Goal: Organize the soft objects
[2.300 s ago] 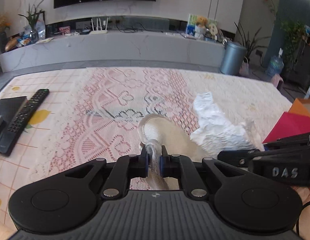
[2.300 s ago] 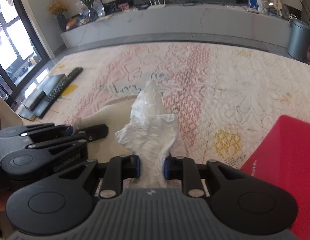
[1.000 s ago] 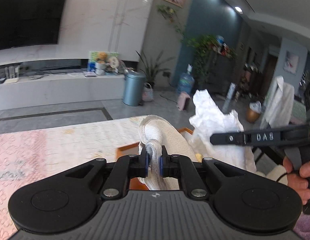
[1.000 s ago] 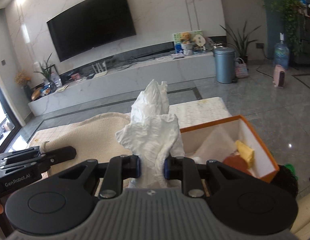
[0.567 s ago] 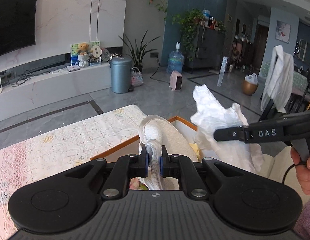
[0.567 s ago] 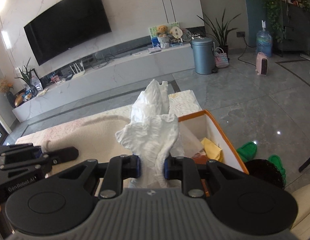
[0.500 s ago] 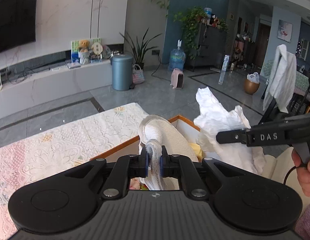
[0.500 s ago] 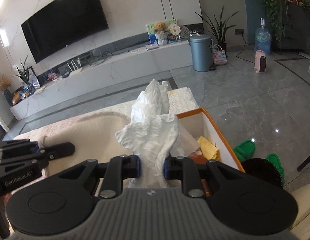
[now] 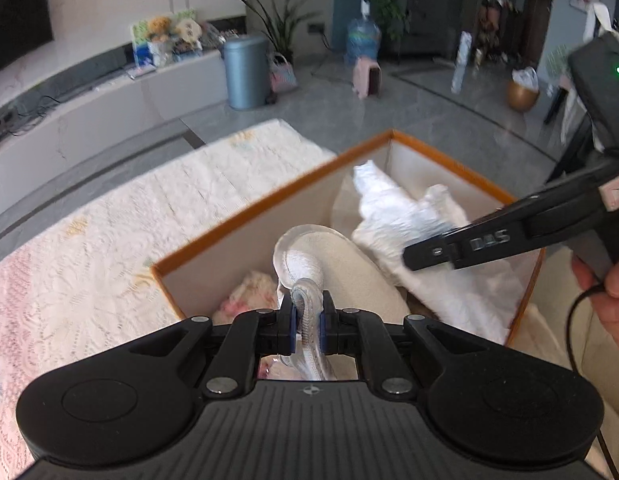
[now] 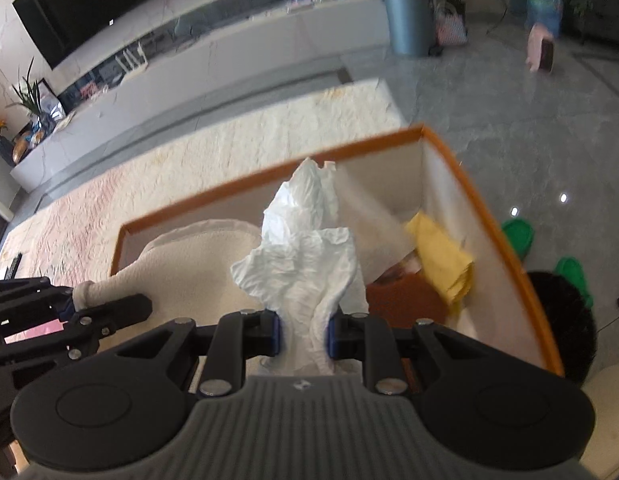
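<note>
My left gripper is shut on the clear bag edge of a cream knit garment, which hangs over the open orange-rimmed box. My right gripper is shut on a crumpled white cloth, held above the same box. In the left wrist view the white cloth and the right gripper's arm sit to the right, over the box. In the right wrist view the cream garment and the left gripper are at the left.
Inside the box lie a yellow cloth, a brown item and a pink-white fluffy item. The lace-covered table lies left of the box. Green slippers and a blue bin are on the grey floor.
Both grippers have dropped and tipped downward toward the box, carrying the cream garment and the white cloth. The box now fills the middle of both views. Neither grip has changed.
</note>
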Demonstrator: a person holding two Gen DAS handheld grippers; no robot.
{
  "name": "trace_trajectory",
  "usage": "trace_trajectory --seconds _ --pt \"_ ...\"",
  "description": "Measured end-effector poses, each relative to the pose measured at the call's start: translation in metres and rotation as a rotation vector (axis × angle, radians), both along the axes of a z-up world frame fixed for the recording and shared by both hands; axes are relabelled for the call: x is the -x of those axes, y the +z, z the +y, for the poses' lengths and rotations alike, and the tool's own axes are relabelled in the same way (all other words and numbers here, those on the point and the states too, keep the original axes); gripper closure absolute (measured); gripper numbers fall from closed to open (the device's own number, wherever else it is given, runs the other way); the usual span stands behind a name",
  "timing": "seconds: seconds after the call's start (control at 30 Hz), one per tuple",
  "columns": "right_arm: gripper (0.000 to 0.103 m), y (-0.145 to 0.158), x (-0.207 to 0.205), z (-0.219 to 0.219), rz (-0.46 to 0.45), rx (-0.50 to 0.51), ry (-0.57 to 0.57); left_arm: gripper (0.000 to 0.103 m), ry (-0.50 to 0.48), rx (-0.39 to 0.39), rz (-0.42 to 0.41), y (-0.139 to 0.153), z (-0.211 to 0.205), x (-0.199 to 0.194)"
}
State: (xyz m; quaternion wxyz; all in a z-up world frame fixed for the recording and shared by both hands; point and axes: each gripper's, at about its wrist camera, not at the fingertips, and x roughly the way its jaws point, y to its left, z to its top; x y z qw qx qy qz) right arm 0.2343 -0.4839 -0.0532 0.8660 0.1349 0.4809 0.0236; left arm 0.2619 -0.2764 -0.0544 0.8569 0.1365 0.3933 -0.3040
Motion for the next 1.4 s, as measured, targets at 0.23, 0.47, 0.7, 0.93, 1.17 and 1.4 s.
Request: trace_trajectory --seconds 0.23,0.47,0.7,0.93,1.17,1.4 --pt "0.083 -0.027 -0.022 0.008 0.087 0.063 0.003 0.091 -0.024 -0.048 0.036 -0.015 -0.005 -0.009" --pt "0.067 -0.014 -0.019 0.007 0.062 0.082 -0.004 0.067 -0.006 -0.02 -0.001 -0.002 0.0 -0.005" --pt "0.037 0.031 -0.002 0.012 -0.014 0.113 -0.01 0.04 0.028 0.109 -0.073 0.043 0.025 0.012" --pt "0.03 0.094 0.037 0.034 -0.131 0.15 -0.012 0.039 0.03 0.187 -0.224 0.099 0.051 0.055" --pt "0.018 0.15 0.098 0.071 -0.305 0.248 -0.019 0.039 0.094 0.248 -0.386 0.136 0.088 0.106" --pt "0.014 0.165 0.172 0.12 -0.539 0.299 -0.07 0.039 0.226 0.206 -0.607 0.132 0.115 0.166"
